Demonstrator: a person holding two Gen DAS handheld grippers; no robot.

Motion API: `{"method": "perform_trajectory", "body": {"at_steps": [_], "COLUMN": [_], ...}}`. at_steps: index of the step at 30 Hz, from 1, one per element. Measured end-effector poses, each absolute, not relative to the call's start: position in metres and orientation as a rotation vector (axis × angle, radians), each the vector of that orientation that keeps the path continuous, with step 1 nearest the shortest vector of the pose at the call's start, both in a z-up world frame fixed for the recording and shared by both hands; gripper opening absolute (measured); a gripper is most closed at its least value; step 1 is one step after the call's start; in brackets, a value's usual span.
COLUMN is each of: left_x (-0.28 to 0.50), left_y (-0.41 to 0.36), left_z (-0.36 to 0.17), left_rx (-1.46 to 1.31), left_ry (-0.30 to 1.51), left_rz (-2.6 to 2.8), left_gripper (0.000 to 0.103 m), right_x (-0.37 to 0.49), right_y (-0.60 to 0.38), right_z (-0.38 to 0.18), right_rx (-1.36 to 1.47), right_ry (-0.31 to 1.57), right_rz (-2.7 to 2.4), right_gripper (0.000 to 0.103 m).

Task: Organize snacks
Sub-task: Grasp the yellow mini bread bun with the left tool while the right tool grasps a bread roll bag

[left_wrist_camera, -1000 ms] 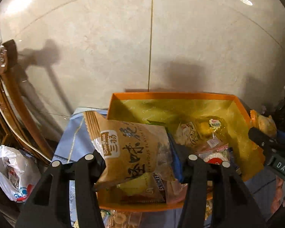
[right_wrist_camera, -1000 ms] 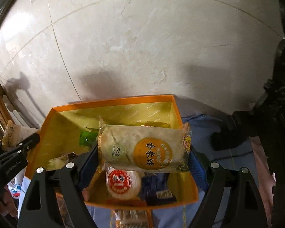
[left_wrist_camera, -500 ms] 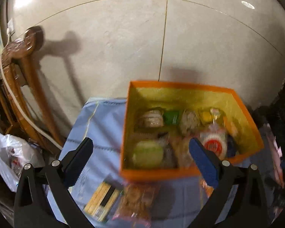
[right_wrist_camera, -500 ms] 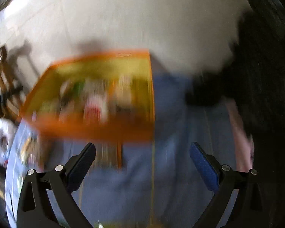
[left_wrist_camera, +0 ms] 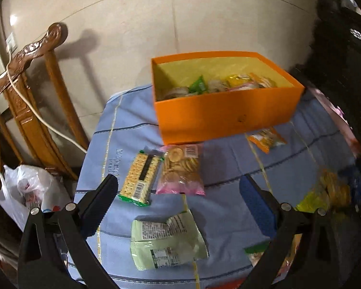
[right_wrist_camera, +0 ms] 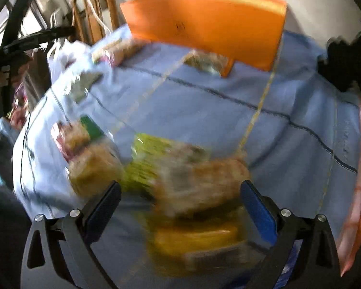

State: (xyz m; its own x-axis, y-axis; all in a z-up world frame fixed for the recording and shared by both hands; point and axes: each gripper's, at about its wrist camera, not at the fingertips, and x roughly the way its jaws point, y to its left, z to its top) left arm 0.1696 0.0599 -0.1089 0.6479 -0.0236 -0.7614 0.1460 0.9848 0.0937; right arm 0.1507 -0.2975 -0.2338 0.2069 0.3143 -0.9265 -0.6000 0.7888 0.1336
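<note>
Both packets dropped into orange box (left_wrist_camera: 223, 118) (about half a second back). Left gripper (left_wrist_camera: 178, 207), right gripper (right_wrist_camera: 180, 207) now spread wide, empty, pulled back over loose snacks: pale-green packet (left_wrist_camera: 167, 243) next.

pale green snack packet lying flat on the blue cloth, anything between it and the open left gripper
Nothing visible does. The left gripper stands open above the blue striped cloth, and the pale green snack packet lies flat just below the gap between its fingers. The green cracker packet and pink biscuit bag sit farther away, toward the orange cardboard box.
</note>
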Motion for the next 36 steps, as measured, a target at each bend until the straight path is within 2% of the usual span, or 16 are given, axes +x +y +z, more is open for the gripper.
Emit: {"method": "perform_trajectory", "body": {"at_steps": [5, 7, 9, 13, 15, 20, 25, 30, 31, 33, 35, 36], "left_x": [0.161, 0.158, 0.149, 0.122, 0.097, 0.042, 0.048, 0.067, 0.072, 0.076, 0.082, 0.087], "left_y": [0.053, 0.048, 0.041, 0.015, -0.003, -0.057, -0.097, -0.111, -0.118, -0.127, -0.127, -0.126], "left_z": [-0.117, -0.124, -0.129, -0.138, -0.142, -0.158, -0.192, -0.217, -0.229, -0.238, -0.234, -0.233], "left_rx": [0.126, 0.152, 0.176, 0.213, 0.222, 0.210, 0.269, 0.078, 0.135, 0.216, 0.172, 0.159], "left_ry": [0.885, 0.905, 0.922, 0.953, 0.935, 0.864, 0.838, 0.924, 0.960, 0.965, 0.996, 1.019], "left_rz": [-0.135, -0.140, -0.175, -0.307, -0.358, -0.437, -0.419, -0.533, -0.477, -0.402, -0.393, -0.396], "left_gripper": [0.099, 0.099, 0.099, 0.099, 0.099, 0.099, 0.099, 0.099, 0.096, 0.075, 0.057, 0.055], "right_x": [0.169, 0.171, 0.171, 0.159, 0.148, 0.127, 0.107, 0.092, 0.092, 0.088, 0.086, 0.083], "right_y": [-0.309, -0.305, -0.302, -0.293, -0.294, -0.311, -0.334, -0.338, -0.337, -0.342, -0.346, -0.348], "right_z": [-0.248, -0.247, -0.243, -0.240, -0.232, -0.207, -0.186, -0.175, -0.175, -0.171, -0.168, -0.164], "right_rx": [-0.228, -0.218, -0.185, -0.192, -0.195, -0.032, 0.127, 0.170, 0.164, 0.189, 0.217, 0.229], "right_ry": [1.193, 1.150, 1.124, 1.115, 1.050, 0.929, 0.851, 0.825, 0.825, 0.821, 0.828, 0.823], "right_rz": [0.710, 0.731, 0.696, 0.600, 0.491, 0.290, 0.179, 0.186, 0.180, 0.182, 0.179, 0.166], "right_gripper": [0.098, 0.087, 0.083, 0.083, 0.083, 0.083, 0.083, 0.083, 0.083, 0.083, 0.083, 0.083]}}
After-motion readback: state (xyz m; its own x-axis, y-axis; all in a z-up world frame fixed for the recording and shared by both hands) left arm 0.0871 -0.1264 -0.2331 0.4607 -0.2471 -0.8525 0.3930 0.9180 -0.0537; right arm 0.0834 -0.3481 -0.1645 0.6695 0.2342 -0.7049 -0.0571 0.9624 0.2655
